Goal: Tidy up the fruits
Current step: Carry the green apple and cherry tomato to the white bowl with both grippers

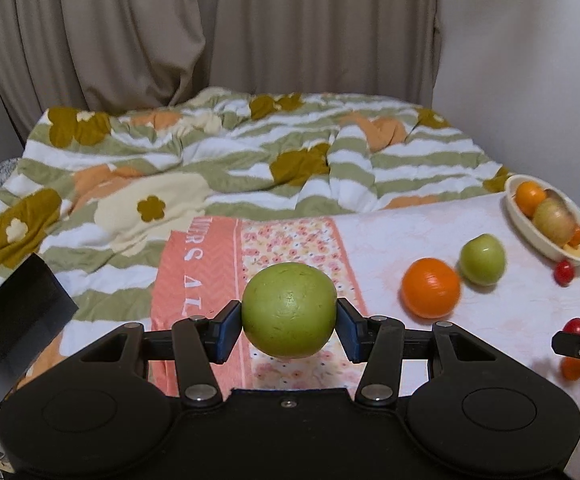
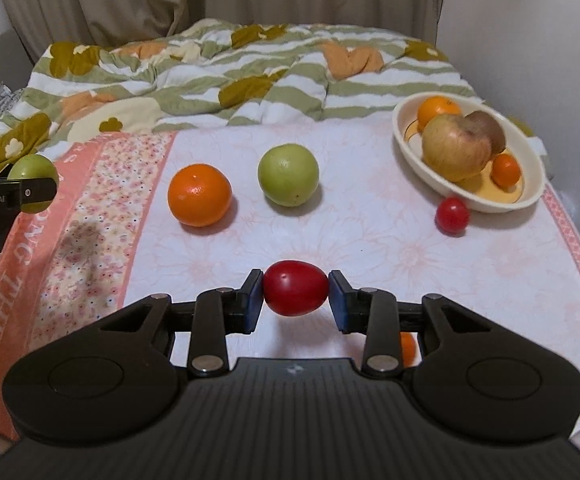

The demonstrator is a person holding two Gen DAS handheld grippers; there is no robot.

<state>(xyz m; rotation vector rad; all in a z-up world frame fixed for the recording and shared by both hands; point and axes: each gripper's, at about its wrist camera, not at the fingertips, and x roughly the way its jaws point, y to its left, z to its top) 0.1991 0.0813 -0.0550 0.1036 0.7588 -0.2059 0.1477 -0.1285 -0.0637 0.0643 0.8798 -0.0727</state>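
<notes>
Both pairs of jaws are clamped on fruit. Those of the left gripper [image 1: 289, 326] pinch a green apple [image 1: 289, 309] by its sides, lifted above the pink-bordered cloth [image 2: 330, 232] that covers the near end of the bed; the right gripper [image 2: 294, 300] holds a red tomato [image 2: 296, 293] the same way — blue pads pressed to each end, the fruit clear of the cloth.

On the cloth ahead of the right gripper lie an orange [image 2: 199, 195] and a second green apple [image 2: 288, 175], side by side but apart. Farther right stands an oval cream bowl [image 2: 530, 200] holding a yellowish apple [image 2: 456, 148], a brown fruit behind it, an orange at the back and a small orange one at the front. A small red tomato [image 2: 452, 216] lies just beside the bowl's near rim, and a small orange fruit [image 2: 408, 348] shows partly behind the right gripper's linkage.

Beyond the cloth a rumpled striped, flowered blanket [image 1: 193, 160] spreads to the curtains [image 1: 169, 32].
</notes>
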